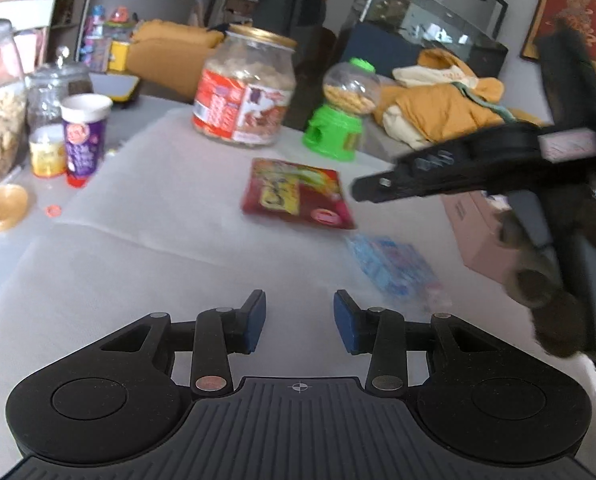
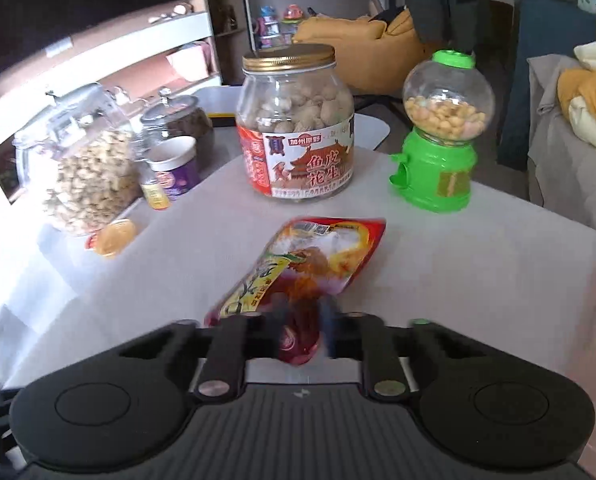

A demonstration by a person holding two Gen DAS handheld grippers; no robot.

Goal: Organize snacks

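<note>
A red and yellow snack packet [image 1: 298, 193] lies flat on the white tablecloth; in the right wrist view the red packet [image 2: 309, 264] has its near end between my blurred right fingers. My right gripper [image 2: 301, 332] looks shut on that end. In the left wrist view my right gripper [image 1: 361, 190] reaches in from the right, its tip at the packet's right edge. My left gripper [image 1: 299, 320] is open and empty, low over the cloth. A blue snack packet [image 1: 393, 268] lies just right of it.
A gold-lidded peanut jar [image 2: 296, 128] and a green candy dispenser [image 2: 437, 136] stand behind the packet. Glass jars [image 2: 86, 160], a purple cup [image 2: 176, 168] and a small yellow tub [image 2: 116, 236] stand at the left. A cardboard box [image 1: 481, 232] sits past the table's right edge.
</note>
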